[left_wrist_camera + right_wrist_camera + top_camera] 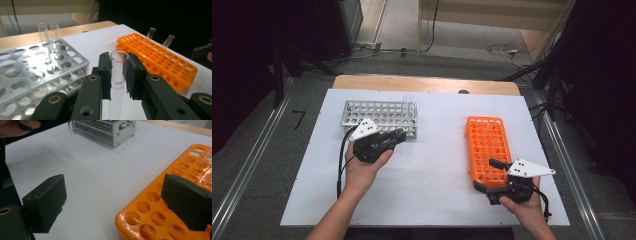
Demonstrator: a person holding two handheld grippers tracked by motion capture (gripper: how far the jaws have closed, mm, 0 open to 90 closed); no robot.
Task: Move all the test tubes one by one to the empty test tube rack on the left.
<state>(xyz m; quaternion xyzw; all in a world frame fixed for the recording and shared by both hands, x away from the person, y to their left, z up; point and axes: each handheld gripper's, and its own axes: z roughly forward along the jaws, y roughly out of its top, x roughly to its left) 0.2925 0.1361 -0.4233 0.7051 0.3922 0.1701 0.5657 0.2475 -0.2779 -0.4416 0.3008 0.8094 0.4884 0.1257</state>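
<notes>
A white worktop carries two racks. The metal rack stands toward the far left corner, and the orange rack lies lengthwise near the right edge.

The left gripper sits just in front of the metal rack's near right corner, held in the person's left hand. Its jaws are clenched on a clear glass tube. In the left gripper view the tube stands about upright between the two black pads, its open mouth above them and its lower end running down out of the picture, with small printed lettering on the glass. Beside it the metal rack shows rows of round holes, and two more clear tubes stand in holes near its far corner. Two other tubes lean up at the far side of the orange rack.

The right gripper is at the near end of the orange rack, close to the worktop's near right corner, held in the right hand. Its jaws are released and stand wide apart. In the right gripper view one pad hangs over bare white worktop and the other over the orange rack's holes, with nothing between them. Whether either pad touches the rack I cannot tell.
</notes>
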